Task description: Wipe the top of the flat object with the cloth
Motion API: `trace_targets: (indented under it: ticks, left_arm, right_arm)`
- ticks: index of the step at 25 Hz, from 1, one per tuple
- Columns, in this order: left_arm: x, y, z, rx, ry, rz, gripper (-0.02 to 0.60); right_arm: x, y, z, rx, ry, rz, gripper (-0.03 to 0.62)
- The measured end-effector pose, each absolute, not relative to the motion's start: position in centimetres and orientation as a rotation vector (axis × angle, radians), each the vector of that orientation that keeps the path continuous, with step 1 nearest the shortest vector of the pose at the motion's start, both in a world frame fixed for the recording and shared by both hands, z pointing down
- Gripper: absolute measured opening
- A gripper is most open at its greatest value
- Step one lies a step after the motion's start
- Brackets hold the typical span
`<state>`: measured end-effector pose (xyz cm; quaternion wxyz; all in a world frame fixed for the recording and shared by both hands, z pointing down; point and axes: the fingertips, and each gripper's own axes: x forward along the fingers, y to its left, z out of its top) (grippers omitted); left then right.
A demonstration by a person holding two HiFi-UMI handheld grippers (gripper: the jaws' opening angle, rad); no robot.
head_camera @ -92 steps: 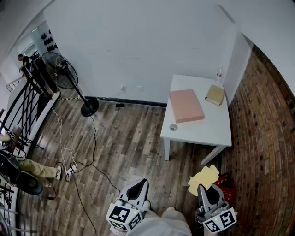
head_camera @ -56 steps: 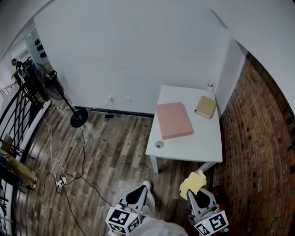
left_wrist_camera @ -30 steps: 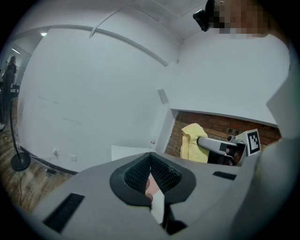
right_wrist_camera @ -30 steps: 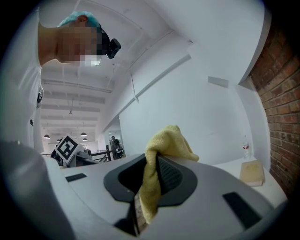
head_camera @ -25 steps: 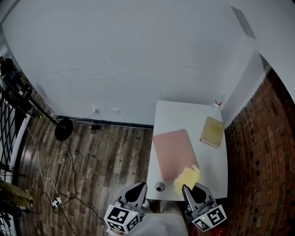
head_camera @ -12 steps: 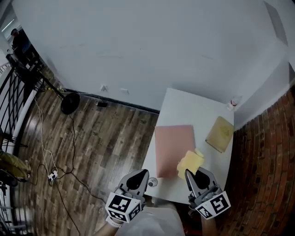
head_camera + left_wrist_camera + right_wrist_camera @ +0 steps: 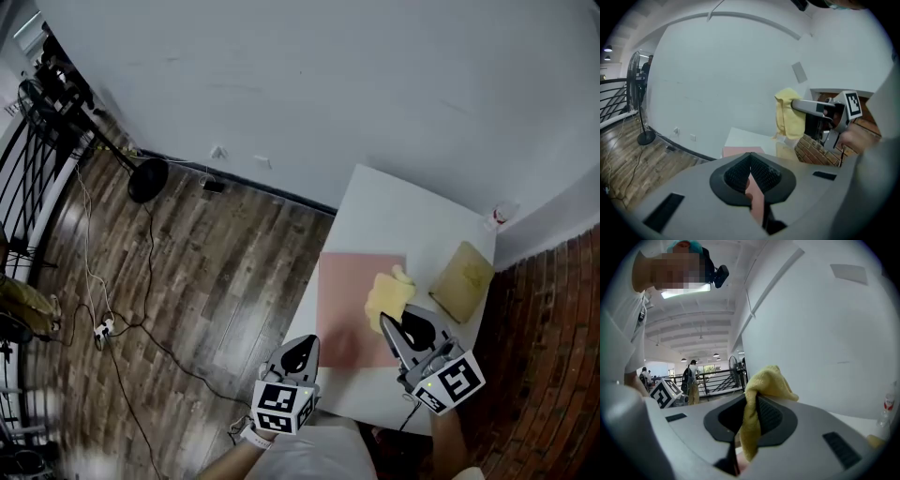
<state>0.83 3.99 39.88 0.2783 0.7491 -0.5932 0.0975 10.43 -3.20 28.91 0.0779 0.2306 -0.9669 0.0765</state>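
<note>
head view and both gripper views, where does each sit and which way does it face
Head view: on the head, looking steeply down at the white table and pink flat board; left gripper, right gripper show.
Left gripper view: on that gripper, facing the table; shut jaws show.
Right gripper view: on that gripper, facing the white wall; jaws clamp the yellow cloth.
All three show the cloth.

No legible text or labels anywhere.
</note>
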Motion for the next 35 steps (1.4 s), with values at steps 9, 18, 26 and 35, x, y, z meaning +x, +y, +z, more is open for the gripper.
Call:
trace_targets:
  ticks: [9,18,26,35]
  left_arm:
    - [1.1,1.9,46.0,1.943,-1.542,0.330,0.018]
    - [2.1,2.5,51.2,1.877,-1.459,0.414,0.018]
    - [3.4,5.3,53.6,1.848,-1.382,0.447,0.018]
    - [4.2,8.5,56.1,1.808,-1.333,0.479,0.018]
  right_arm:
    - [7.4,-8.9,36.0,0.514,-2.794,0.126,0.061]
    - [3.4,-12.1,43.2,0.331,-2.671,0.014,0.061]
    - [0.7,-14.2,48.4,0.213,-2.520,-0.146,0.061]
    - [-0.7,-15.3,54.5,0.096,-2.309,-0.302,0.063]
